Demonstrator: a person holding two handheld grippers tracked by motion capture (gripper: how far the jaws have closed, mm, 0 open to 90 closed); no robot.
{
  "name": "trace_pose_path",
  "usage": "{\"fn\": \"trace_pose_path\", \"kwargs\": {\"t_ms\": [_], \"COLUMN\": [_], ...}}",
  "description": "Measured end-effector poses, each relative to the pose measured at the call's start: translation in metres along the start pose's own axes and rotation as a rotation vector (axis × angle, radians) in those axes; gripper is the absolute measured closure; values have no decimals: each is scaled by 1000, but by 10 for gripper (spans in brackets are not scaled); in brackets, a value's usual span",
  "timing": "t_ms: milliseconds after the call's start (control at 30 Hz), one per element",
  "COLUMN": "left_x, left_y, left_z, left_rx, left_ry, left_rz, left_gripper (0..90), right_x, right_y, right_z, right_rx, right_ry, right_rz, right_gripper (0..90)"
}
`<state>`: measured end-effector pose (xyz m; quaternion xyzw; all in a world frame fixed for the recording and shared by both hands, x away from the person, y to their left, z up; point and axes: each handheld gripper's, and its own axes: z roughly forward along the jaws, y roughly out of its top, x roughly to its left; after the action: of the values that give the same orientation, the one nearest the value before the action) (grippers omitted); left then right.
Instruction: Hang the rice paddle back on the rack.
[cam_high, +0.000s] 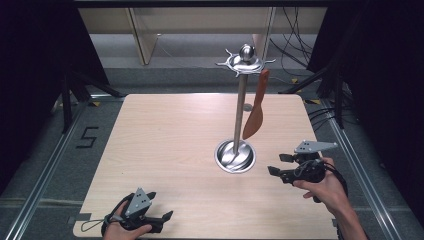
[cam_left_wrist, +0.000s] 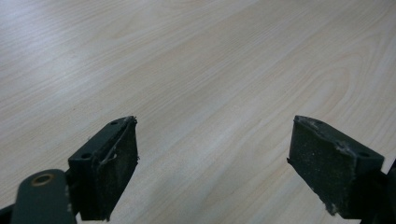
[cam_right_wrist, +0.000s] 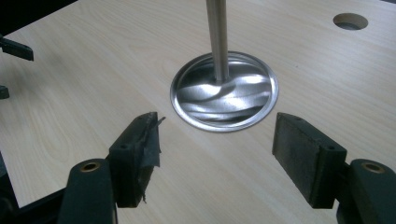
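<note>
The right hand-held gripper (cam_high: 278, 164) hovers low over the worktop (cam_high: 165, 150), jaws spread wide with nothing between them, pointing at the stand's base (cam_right_wrist: 224, 91) just ahead. The left hand-held gripper (cam_high: 161, 207) rests near the worktop's front edge, well apart from the stand, also wide open and empty; its own view shows bare wood grain between the pads (cam_left_wrist: 109, 163).

The stand (cam_high: 240, 110) is a steel pole rising from a round dished base to a hook ring with a ball on top. From one hook on the right side hangs the spatula (cam_high: 255, 112), reddish-brown, blade down, its tip above the worktop just beside the pole.

The spatula looks light and stiff, likely wood or plastic, so a modest squeeze should do. It hangs free and will probably swing if nudged. The narrow handle below the hook seems the best place to grip; the broad flat blade could slip or twist. The stand looks top-heavy enough to rock if the spatula is pulled sideways rather than lifted off.
</note>
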<state>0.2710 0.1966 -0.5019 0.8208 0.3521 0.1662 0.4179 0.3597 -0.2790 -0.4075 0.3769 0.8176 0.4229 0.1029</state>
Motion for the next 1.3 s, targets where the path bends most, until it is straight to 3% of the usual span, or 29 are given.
{"fn": "trace_pose_path", "kwargs": {"t_ms": [100,167,200,233,400,433,467,500,567,600,633,667,733,767,800,833,900,933,1000,1100,1133,1200,1267,1300], "left_x": [0,0,0,0,0,0,0,-2,2,0,0,1,0,0,2,2,0,1,2,2,2,1,1,1], "left_y": [0,0,0,0,0,0,0,0,1,0,0,1,0,0,1,1,1,1,1,1,1,1,1,1], "left_z": [0,0,0,0,0,1,1,2,0,0,1,0,2,2,1,1,1,1,1,1,1,1,1,1], "left_rx": [1,0,0,-1,0,1,1,-23,4,0,-1,-2,-22,-24,-9,-12,-17,-13,-9,-11,-13,-13,-13,-13], "left_ry": [-1,0,-1,-1,-2,-2,-2,-4,-3,-2,-1,-3,-3,-4,1,2,2,2,3,2,2,2,2,2], "left_rz": [0,-1,-1,-3,0,0,2,-19,40,2,-2,27,12,7,36,36,18,34,40,39,36,33,33,33], "left_gripper": [149,149,149,149,149,149,149,149,149,149,149,149,149,149,149,149,149,149,149,149,149,149,149,149], "right_x": [-1,1,-1,2,3,1,3,2,0,3,3,3,3,1,3,5,3,5,2,5,3,5,3,4], "right_y": [-1,-3,-3,-5,-8,-9,-10,-12,-13,-14,-14,-15,-16,-17,-17,-19,-20,-21,-22,-24,-24,-26,-27,-28], "right_z": [0,2,2,3,5,6,7,8,9,10,10,10,11,11,11,12,13,14,15,15,16,16,16,16], "right_rx": [-6,-13,-8,-3,10,5,16,6,16,20,31,26,23,21,27,24,28,29,23,45,34,37,39,41], "right_ry": [-10,-4,-10,-2,12,-2,16,6,-5,7,8,9,11,8,14,17,7,18,16,33,18,21,18,18], "right_rz": [-28,-3,-31,8,2,-31,6,-4,-30,4,4,-1,2,-26,1,18,-15,16,-30,18,-15,21,-4,6], "right_gripper": [326,325,325,324,323,323,323,323,322,322,322,321,320,320,319,319,318,317,316,316,315,315,314,314]}}
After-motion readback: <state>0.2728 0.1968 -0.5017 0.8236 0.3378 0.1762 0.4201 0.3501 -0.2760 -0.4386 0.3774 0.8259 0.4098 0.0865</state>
